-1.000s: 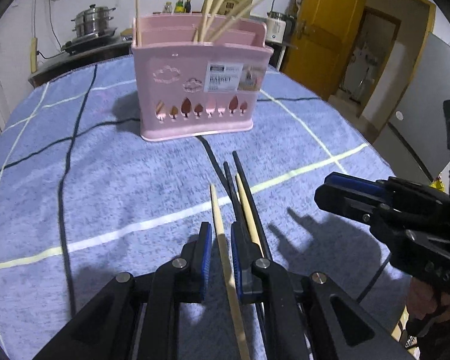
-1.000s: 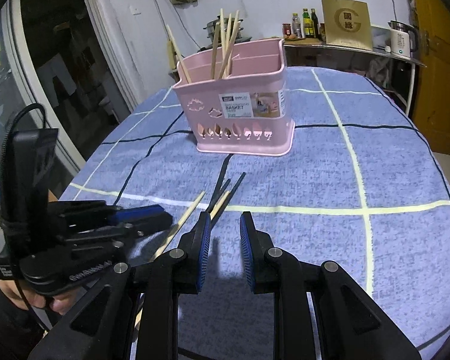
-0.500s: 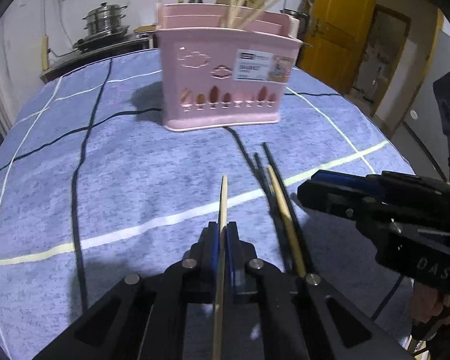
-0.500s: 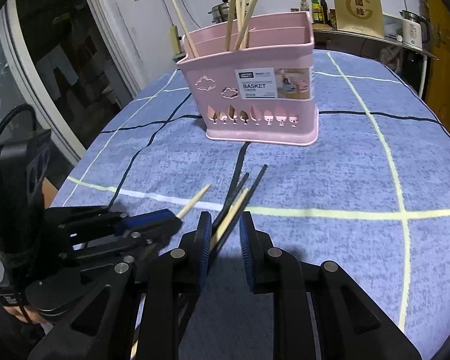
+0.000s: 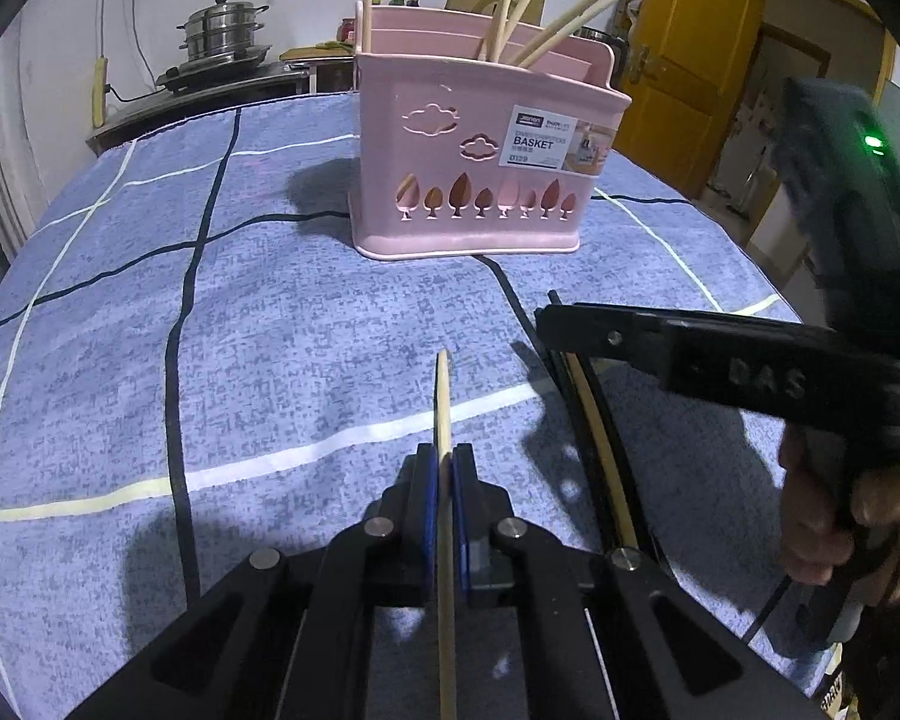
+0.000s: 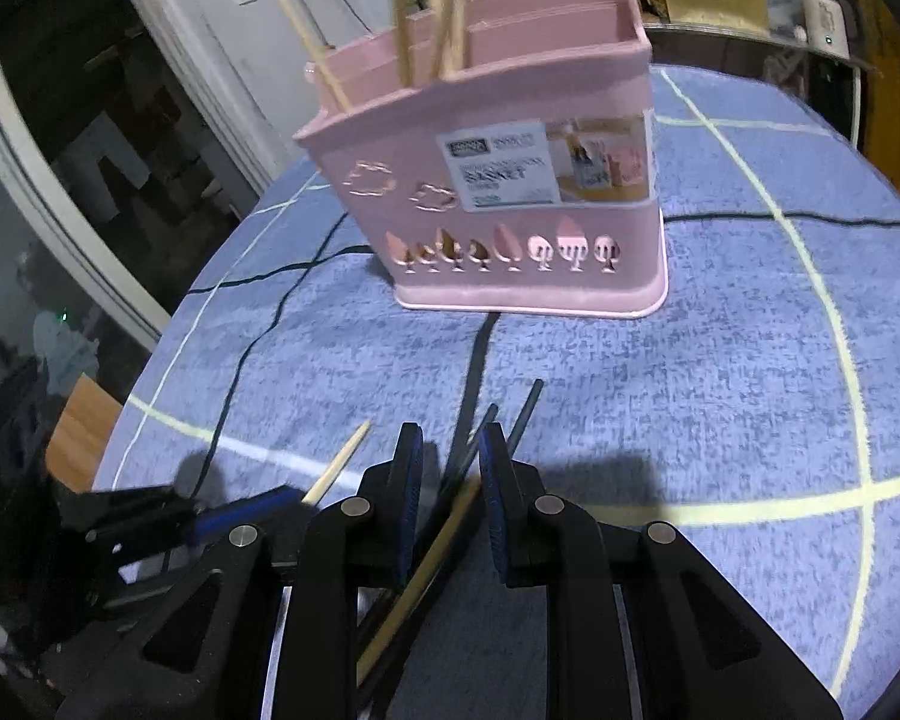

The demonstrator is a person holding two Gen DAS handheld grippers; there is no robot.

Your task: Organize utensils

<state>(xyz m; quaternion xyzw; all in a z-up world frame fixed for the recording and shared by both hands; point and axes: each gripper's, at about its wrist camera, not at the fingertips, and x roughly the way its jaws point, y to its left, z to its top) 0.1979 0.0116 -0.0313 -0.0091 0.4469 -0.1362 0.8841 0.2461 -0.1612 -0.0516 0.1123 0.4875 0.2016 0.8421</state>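
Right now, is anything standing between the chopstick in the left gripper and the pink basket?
Nothing visible does. The left gripper is shut on a wooden chopstick, and only bare blue tablecloth lies between it and the pink basket. The right gripper and the loose chopsticks sit off to the side.

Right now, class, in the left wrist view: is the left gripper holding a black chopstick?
No: the left gripper is shut on a pale wooden chopstick, while the black chopsticks lie on the tablecloth.
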